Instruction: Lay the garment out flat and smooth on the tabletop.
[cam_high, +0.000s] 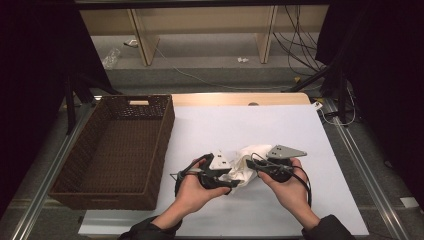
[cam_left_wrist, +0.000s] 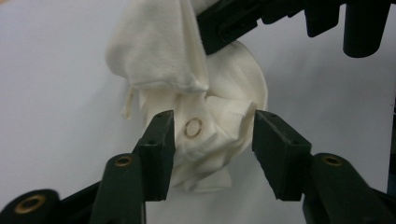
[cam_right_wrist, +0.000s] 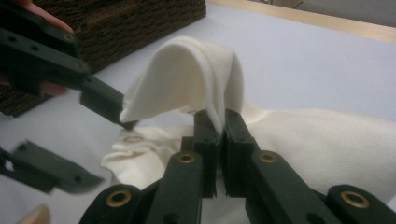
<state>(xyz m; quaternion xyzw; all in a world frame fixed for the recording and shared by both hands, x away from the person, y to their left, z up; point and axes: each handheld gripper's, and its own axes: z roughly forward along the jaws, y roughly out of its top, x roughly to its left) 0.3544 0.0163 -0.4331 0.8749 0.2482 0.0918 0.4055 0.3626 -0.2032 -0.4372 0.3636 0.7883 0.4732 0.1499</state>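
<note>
Honestly, the right gripper (cam_right_wrist: 216, 128) is pinching a fold of the white cloth bag (cam_high: 246, 165) on the table mat, while the left gripper's (cam_left_wrist: 210, 140) 2 jaws gape around its eyelet corner (cam_left_wrist: 193, 127); closing off-target could miss the fabric.

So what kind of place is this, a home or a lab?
Probably a lab or recording workspace: a white-covered table between black curtains, loose cables on the floor, and hand-held tongs working a white cloth.

We find no legible text, label, brand, number or sign on any surface inspected. The white cloth (cam_left_wrist: 196, 93) carries a small metal eyelet (cam_left_wrist: 193, 127), which bears no marking we can read. The woven basket (cam_high: 115, 150) is likewise unmarked.
</note>
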